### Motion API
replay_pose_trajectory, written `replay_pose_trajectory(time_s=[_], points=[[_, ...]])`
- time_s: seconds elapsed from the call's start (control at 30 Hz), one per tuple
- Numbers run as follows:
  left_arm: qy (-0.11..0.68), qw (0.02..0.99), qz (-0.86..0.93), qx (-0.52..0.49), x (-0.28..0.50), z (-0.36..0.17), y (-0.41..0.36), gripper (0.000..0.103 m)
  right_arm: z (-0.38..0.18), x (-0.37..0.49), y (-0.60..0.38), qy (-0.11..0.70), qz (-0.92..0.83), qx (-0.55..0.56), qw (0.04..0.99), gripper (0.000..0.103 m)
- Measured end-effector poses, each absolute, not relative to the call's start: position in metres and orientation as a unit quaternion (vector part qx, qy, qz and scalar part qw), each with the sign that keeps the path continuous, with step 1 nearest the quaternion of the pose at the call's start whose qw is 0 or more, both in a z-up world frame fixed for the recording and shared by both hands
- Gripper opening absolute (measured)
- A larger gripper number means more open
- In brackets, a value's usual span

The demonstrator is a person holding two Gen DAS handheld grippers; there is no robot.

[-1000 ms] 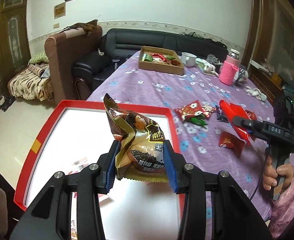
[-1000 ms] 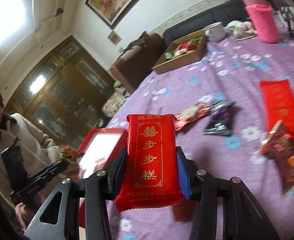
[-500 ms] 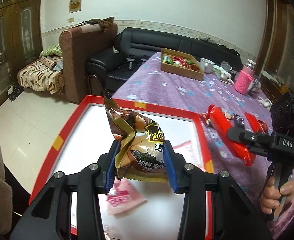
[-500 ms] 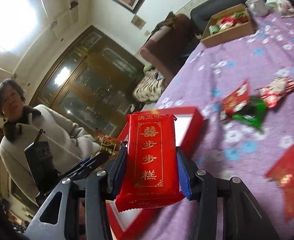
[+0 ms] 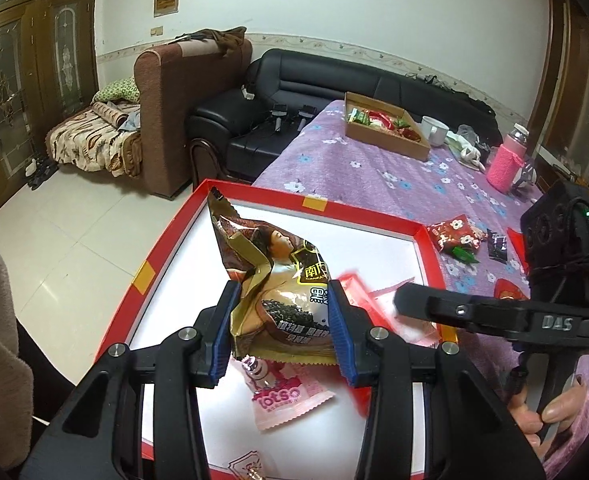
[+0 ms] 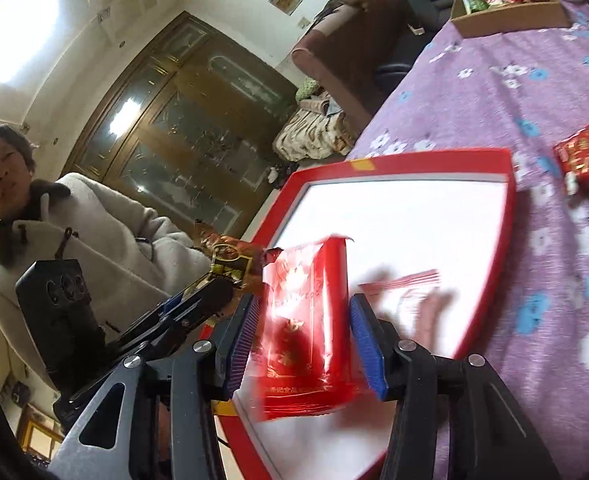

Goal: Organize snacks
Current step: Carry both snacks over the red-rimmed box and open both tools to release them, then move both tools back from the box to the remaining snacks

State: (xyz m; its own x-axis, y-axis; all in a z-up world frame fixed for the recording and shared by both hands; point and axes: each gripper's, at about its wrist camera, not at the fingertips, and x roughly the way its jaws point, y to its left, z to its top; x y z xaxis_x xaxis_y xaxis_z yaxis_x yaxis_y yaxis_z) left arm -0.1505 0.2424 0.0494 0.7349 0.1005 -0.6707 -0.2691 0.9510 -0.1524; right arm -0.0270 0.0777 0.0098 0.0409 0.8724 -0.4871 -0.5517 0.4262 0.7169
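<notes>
A wide red tray (image 5: 374, 216) with a white floor lies at the near end of the purple table. My left gripper (image 5: 283, 292) is shut on a crumpled brown and gold snack bag (image 5: 270, 248), held upright over the tray. Below it a pink packet (image 5: 286, 400) lies in the tray. My right gripper (image 6: 304, 312) hangs over the tray (image 6: 414, 160) and its jaws are opening. A red packet (image 6: 306, 320) sits tilted and blurred between them, with gaps to both pads. In the right wrist view the left gripper (image 6: 214, 288) shows with its bag (image 6: 230, 260).
A cardboard box (image 5: 386, 136) of snacks stands at the table's far end, near a white cup (image 5: 432, 130) and a pink bottle (image 5: 506, 164). Loose snack packets (image 5: 454, 236) lie on the cloth right of the tray. A person in a pale coat (image 6: 74, 240) stands at the left.
My right gripper swung left from over the cloth to over the tray, and the red packet has come loose and tipped between its pads. My left gripper moved further over the tray, bag still held.
</notes>
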Motion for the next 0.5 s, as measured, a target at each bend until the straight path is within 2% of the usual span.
replay_pose_trajectory(time_s=[0.13, 0.27, 0.5], points=[[0.339, 0.926, 0.118, -0.111, -0.154, 0.054, 0.242, 0.044, 0.018, -0.030, 0.068, 0.447, 0.508, 0.170, 0.716, 0.053], [0.331, 0.932, 0.114, -0.099, -0.155, 0.059, 0.235, 0.053, 0.020, -0.022, 0.040, 0.440, 0.485, 0.185, 0.732, 0.054], [0.343, 0.932, 0.080, -0.081, -0.150, 0.057, 0.212, 0.054, 0.028, -0.004, -0.036, 0.417, 0.424, 0.224, 0.772, 0.054]])
